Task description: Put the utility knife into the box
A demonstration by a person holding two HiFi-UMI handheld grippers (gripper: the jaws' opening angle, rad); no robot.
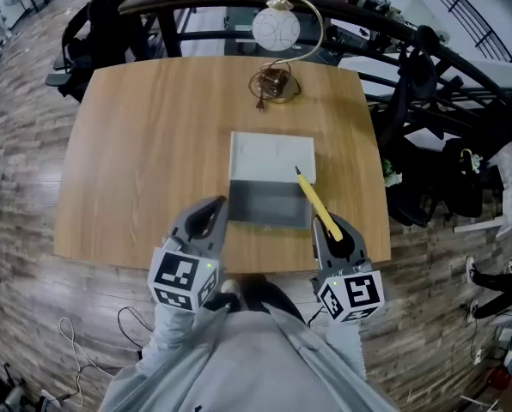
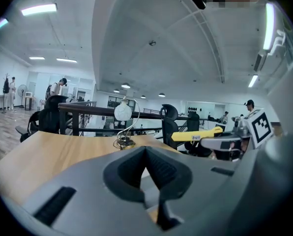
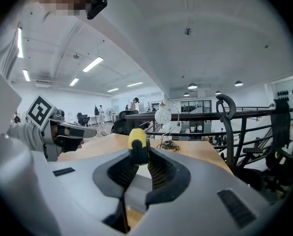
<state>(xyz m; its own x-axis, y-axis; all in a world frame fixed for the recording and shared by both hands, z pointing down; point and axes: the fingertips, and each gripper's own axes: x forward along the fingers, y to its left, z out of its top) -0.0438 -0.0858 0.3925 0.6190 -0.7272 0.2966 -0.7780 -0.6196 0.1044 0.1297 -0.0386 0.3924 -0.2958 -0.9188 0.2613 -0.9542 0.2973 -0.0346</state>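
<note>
A box [image 1: 270, 202] lies open near the table's front edge, grey inside, with its white lid [image 1: 271, 156] folded flat behind it. My right gripper [image 1: 332, 235] is shut on the yellow utility knife [image 1: 318, 204], which slants up and left over the box's right edge. In the right gripper view the knife [image 3: 137, 142] stands between the pads. My left gripper [image 1: 211, 215] hovers at the box's front left corner, jaws together with nothing in them. The left gripper view shows the knife [image 2: 195, 134] off to the right.
A desk lamp with a round white shade [image 1: 276, 27] and brass base [image 1: 273, 85] stands at the table's far edge [image 1: 222, 63]. Black office chairs [image 1: 428, 84] and a dark railing [image 1: 196, 0] ring the table. The person's grey sleeves are below.
</note>
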